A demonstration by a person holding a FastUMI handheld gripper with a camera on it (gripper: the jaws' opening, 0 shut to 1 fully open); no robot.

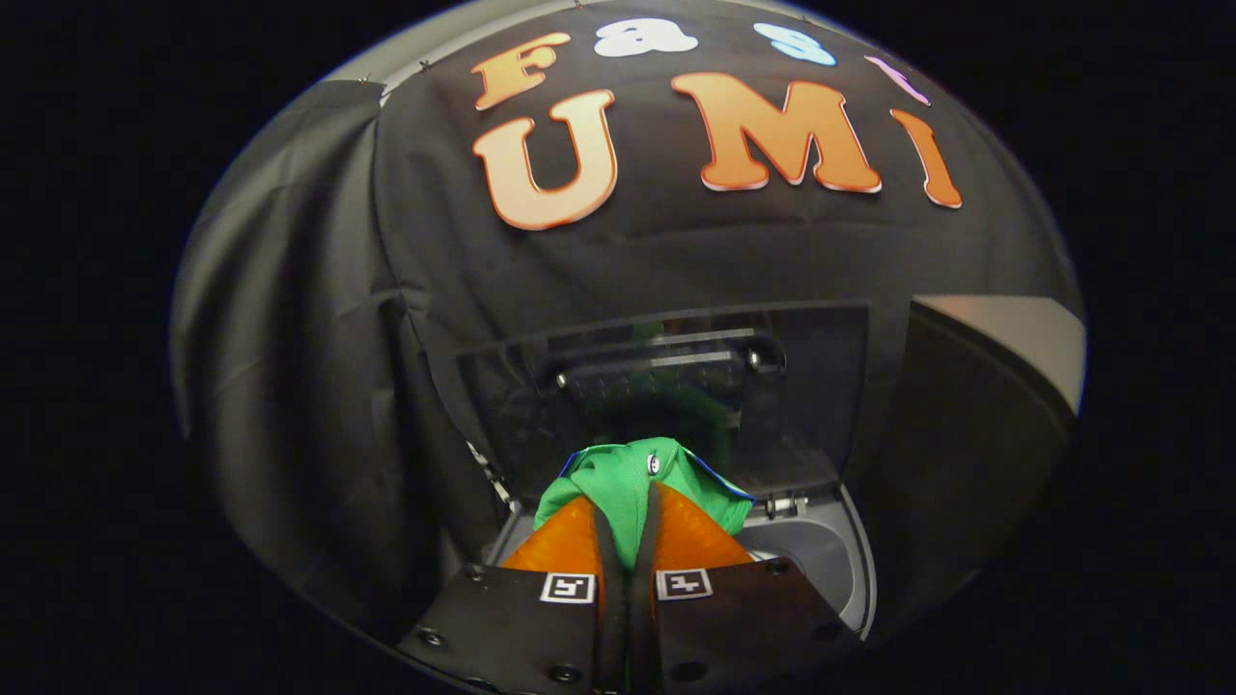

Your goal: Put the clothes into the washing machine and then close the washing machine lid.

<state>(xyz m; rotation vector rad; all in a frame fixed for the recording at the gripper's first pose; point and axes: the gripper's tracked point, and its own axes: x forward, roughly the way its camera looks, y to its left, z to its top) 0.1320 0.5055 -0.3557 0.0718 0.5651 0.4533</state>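
Clothes: a green garment (632, 478), lower centre of the frame, pinched between both fingers of the gripper (628, 502), which is closed on it. Washing machine (821, 560) sits just below and beyond, its transparent lid (676, 386) raised upright at centre. Judged status: garment carried above the opening, not yet dropped; release and lid closing remain.

You have one gripper (626, 512) with two fingers (570, 536), both pressed on one green garment (632, 468). One washing machine (821, 550) stands beyond, with one lid (666, 386) raised upright. Two square markers (567, 587) sit on the gripper.
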